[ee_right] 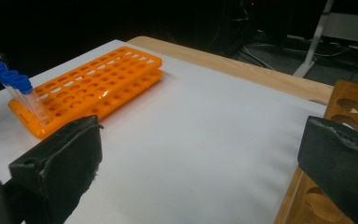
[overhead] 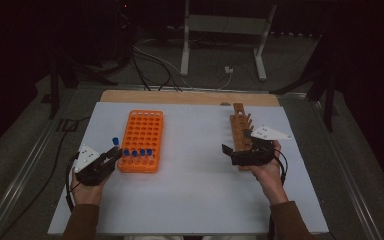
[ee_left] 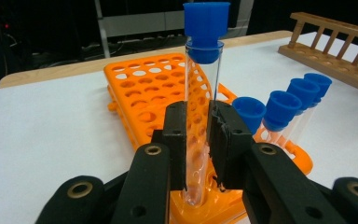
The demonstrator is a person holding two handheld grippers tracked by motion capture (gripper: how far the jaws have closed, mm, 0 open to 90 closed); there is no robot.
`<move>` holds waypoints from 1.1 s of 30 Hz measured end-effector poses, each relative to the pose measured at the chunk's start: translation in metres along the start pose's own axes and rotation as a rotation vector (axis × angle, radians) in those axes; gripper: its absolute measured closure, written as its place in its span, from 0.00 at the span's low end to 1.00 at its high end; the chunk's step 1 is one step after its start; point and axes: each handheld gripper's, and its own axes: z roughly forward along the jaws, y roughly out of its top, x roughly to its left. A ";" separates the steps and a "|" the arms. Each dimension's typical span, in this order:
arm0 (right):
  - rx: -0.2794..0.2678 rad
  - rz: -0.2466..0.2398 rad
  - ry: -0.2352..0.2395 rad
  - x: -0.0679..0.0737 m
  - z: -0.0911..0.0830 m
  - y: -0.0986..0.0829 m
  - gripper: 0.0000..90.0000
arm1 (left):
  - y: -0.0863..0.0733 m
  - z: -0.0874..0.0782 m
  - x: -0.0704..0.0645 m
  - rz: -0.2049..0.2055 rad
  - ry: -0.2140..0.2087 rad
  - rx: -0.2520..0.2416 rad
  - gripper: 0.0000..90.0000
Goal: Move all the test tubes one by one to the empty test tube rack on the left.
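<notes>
The left tool (ee_left: 198, 135) pinches one clear tube (ee_left: 204, 93) with a blue cap between its two black jaws, holding it upright at the near left corner of the orange rack (ee_left: 161, 91); in the left gripper view the tube's round bottom sits at or just above the rack's near edge, and I cannot tell whether it touches. In the high view the left tool (overhead: 114, 152) is just beside the rack's (overhead: 142, 130) left near corner, with the held tube's blue cap (overhead: 115, 141) showing above it. Four more capped tubes (overhead: 137, 152) stand in the rack's nearest row, side by side; the left gripper view shows them to the right of the held one (ee_left: 284, 105). That makes five tubes in all, one orange rack and one wooden rack (overhead: 240, 131). The right tool (overhead: 237, 146) has its jaws spread wide and holds nothing; it lies over the near end of the wooden rack, at the right side of the white surface (overhead: 195, 170). In the right gripper view the wooden rack (ee_right: 349, 105) runs past the right jaw, well apart from the orange rack (ee_right: 102, 84).
</notes>
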 end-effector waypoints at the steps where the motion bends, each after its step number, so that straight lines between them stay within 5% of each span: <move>1: 0.001 -0.002 -0.001 0.000 0.000 0.000 0.00 | -0.001 0.001 0.000 0.003 -0.004 0.007 0.87; 7: 0.002 -0.002 -0.001 -0.001 -0.002 -0.001 0.00 | -0.013 0.011 -0.001 0.024 0.005 0.116 0.87; 16: 0.015 -0.010 -0.008 -0.002 -0.005 -0.006 0.00 | -0.016 0.014 -0.003 0.042 0.003 0.180 0.87; 26: 0.014 -0.006 -0.030 -0.005 -0.015 -0.016 0.00 | -0.018 0.012 -0.002 0.000 -0.008 0.173 0.85; 33: -0.015 0.004 -0.044 -0.006 -0.027 -0.026 0.00 | -0.017 -0.003 0.004 -0.058 0.001 0.137 0.65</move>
